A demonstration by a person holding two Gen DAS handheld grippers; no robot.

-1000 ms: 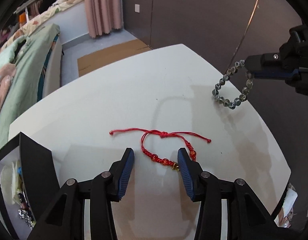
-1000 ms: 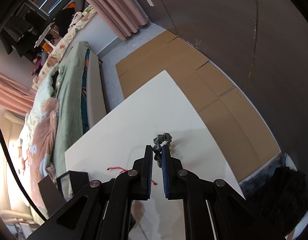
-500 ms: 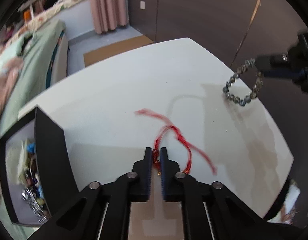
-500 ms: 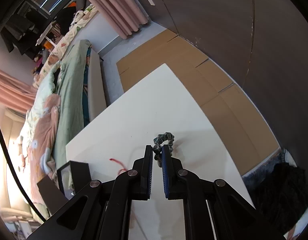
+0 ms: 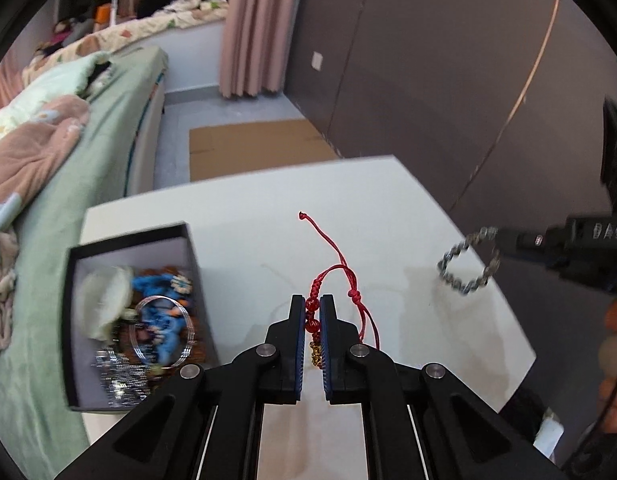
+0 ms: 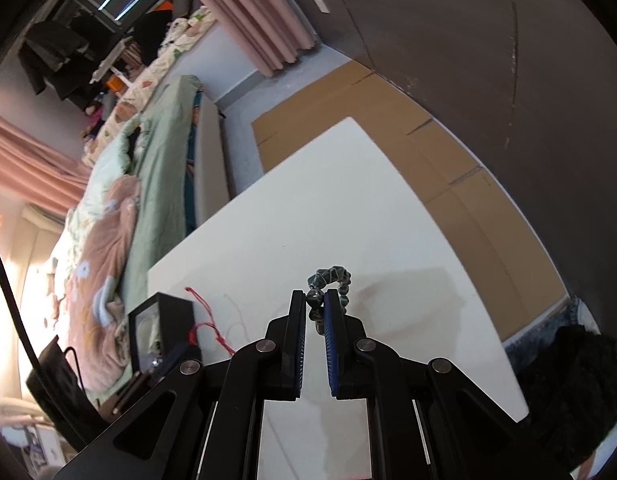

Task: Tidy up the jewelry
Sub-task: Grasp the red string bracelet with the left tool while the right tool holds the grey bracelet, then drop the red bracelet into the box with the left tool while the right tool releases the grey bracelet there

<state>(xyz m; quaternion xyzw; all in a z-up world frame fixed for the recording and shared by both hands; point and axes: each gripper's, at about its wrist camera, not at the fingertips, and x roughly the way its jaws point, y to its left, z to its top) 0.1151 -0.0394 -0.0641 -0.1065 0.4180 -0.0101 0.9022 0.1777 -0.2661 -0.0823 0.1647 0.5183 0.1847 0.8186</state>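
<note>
1. Left gripper point(image 5: 313, 322): jaws nearly together, clamped on the beaded section of the red cord bracelet point(image 5: 340, 276). Red beads and a small gold charm sit between the blue pads.
2. Right gripper point(image 6: 315, 312): jaws close together, pinched on the grey-green bead bracelet point(image 6: 335, 276). In the left wrist view that loop point(image 5: 466, 266) hangs from the right gripper's tips point(image 5: 504, 240) over the table's right side.
3. Red cord bracelet: long axis runs away from the left gripper. The loop and knot lie just past the fingertips; one loose tail reaches up toward the far table edge and ends in a small knot, while two strands trail back beside the right-hand finger.
4. Bead bracelet: the loop stands beyond the right gripper's fingertips, curling to the right.
5. Black box point(image 5: 128, 316): open, white inside, on the table's left edge. It holds mixed jewelry, partly blurred: blue pieces, clear bangles, something pale.
6. Surface: white table point(image 5: 248, 216), light smudges on it.
7. Room: bed with green cover point(image 5: 88, 128) at left, pink curtain point(image 5: 256, 28), flat cardboard point(image 5: 260, 146) on the floor, dark wall panels point(image 5: 428, 60).
</note>
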